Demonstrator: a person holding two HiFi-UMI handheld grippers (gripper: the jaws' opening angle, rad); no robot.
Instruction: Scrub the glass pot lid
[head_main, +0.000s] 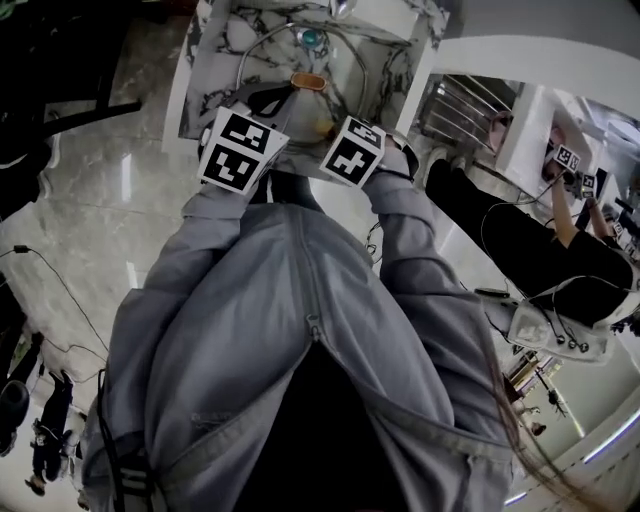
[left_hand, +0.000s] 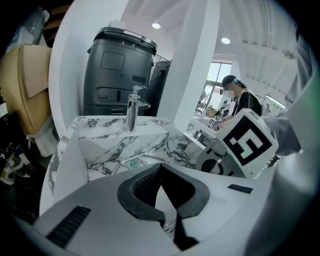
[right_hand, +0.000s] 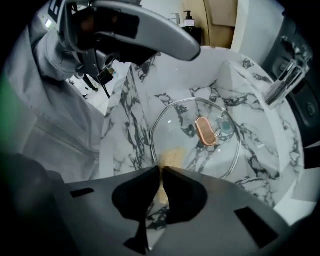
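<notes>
The glass pot lid (right_hand: 187, 145) lies flat in the marble sink (right_hand: 260, 165), its copper-coloured handle (right_hand: 204, 131) on top. In the head view the lid (head_main: 275, 60) sits just beyond both marker cubes. My right gripper (right_hand: 161, 169) hangs over the lid's near rim, pointing steeply down, shut on a small yellowish scrubbing pad (right_hand: 170, 157) that pokes out past its tips. My left gripper (left_hand: 160, 168) is shut with nothing held, above the sink's near side. The lid's rim (left_hand: 142, 159) shows just past its tips. The right gripper's marker cube (left_hand: 249, 142) is beside it.
A chrome faucet (left_hand: 134, 107) stands at the back of the sink, with a tall black appliance (left_hand: 117, 70) behind it. A teal drain plug (head_main: 311, 38) sits under the lid. Another person (head_main: 560, 240) works at a counter to the right. White curved walls flank the sink.
</notes>
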